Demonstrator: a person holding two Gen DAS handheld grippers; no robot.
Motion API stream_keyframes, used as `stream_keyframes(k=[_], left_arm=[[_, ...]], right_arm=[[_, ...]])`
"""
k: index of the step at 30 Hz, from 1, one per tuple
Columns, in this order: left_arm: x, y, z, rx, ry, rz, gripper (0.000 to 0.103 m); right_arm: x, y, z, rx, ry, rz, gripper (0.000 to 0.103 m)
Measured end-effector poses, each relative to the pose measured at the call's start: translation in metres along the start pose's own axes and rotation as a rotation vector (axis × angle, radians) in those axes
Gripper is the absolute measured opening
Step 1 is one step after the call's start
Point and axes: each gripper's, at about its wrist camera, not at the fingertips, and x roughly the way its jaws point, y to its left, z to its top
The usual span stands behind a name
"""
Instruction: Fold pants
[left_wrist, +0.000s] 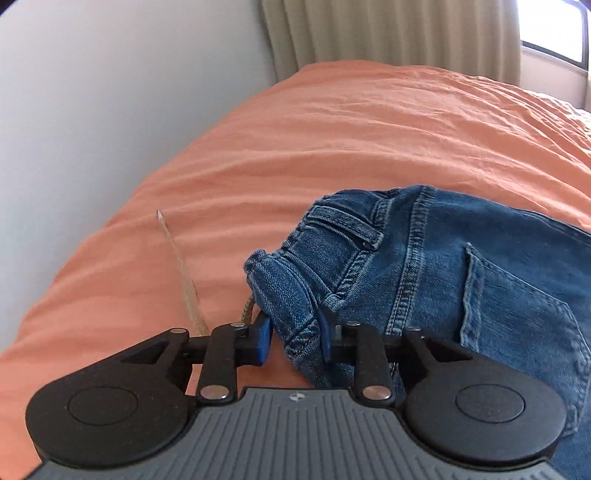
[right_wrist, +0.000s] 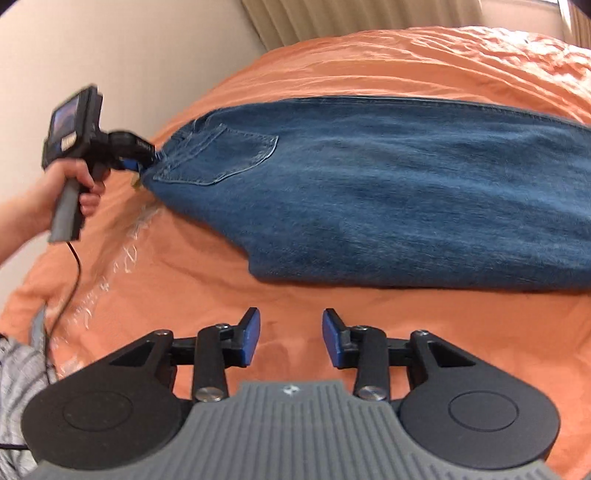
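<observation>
1. A pair of blue denim pants (right_wrist: 388, 192) lies flat on a bed covered by a wrinkled orange sheet (right_wrist: 369, 62), back pocket up, stretching from the bed's left side toward its right edge.
2. The left tongs (left_wrist: 295, 341) are clamped on a bunched fold of the waistband (left_wrist: 291, 295), with the blue pads pressing the denim from both sides.
3. In the right wrist view the same left tongs (right_wrist: 146, 164) meet the waistband corner near the left edge of the bed, and a bare hand (right_wrist: 74, 184) holds their grey handle, from which a dark cable (right_wrist: 70, 280) hangs.
4. The right tongs (right_wrist: 291, 339) stand open with nothing between the blue pads, hovering over bare sheet near the front edge of the bed, apart from the pants' lower border.
5. A woven beige drawstring (left_wrist: 184, 277) trails from the waistband across the sheet toward the bed's left edge.
6. Crinkled clear plastic (right_wrist: 110, 273) lies on the sheet near the front left corner.
7. Beige pleated curtains (left_wrist: 388, 33) hang behind the far edge of the bed.
</observation>
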Motion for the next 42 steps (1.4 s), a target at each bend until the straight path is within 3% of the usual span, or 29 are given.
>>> stream_keyframes(k=[3,6,10,14,20,26,29,31,34,37,42], left_arm=[[-0.035,0.001,-0.011,0.089,-0.043,-0.051,0.034],[-0.069,-0.004,-0.023,0.188,-0.081,-0.172,0.034],[-0.101,-0.026,-0.034,0.315,-0.111,-0.361,0.034],[-0.117,-0.054,-0.051,0.446,-0.131,-0.471,0.034],[-0.115,-0.077,-0.062,0.492,-0.134,-0.493,0.034],[-0.106,-0.071,-0.059,0.466,-0.106,-0.497,0.034],[-0.104,-0.069,-0.056,0.450,-0.095,-0.493,0.034],[-0.106,-0.068,-0.054,0.445,-0.099,-0.497,0.034],[-0.106,-0.071,-0.054,0.450,-0.090,-0.501,0.034],[-0.106,-0.079,-0.056,0.467,-0.079,-0.484,0.033],[-0.116,-0.085,-0.059,0.478,-0.067,-0.485,0.034]], right_arm=[[0.014,0.017,0.002,-0.079,-0.018,-0.041,0.050],[0.026,0.029,0.005,-0.131,-0.022,-0.068,0.050],[0.020,0.041,0.016,-0.178,-0.116,-0.117,0.049],[0.018,0.046,0.023,-0.254,-0.149,-0.160,0.050],[0.039,0.038,0.021,-0.326,-0.080,-0.277,0.050],[0.054,0.059,0.031,-0.410,-0.131,-0.213,0.049],[0.061,0.063,0.032,-0.378,-0.100,-0.282,0.011],[0.052,0.056,0.025,-0.314,-0.102,-0.242,0.010],[0.049,0.058,0.012,-0.319,-0.093,-0.259,0.008],[0.046,0.049,0.003,-0.228,-0.078,-0.236,0.003],[0.040,0.043,0.005,-0.139,-0.050,-0.195,0.001]])
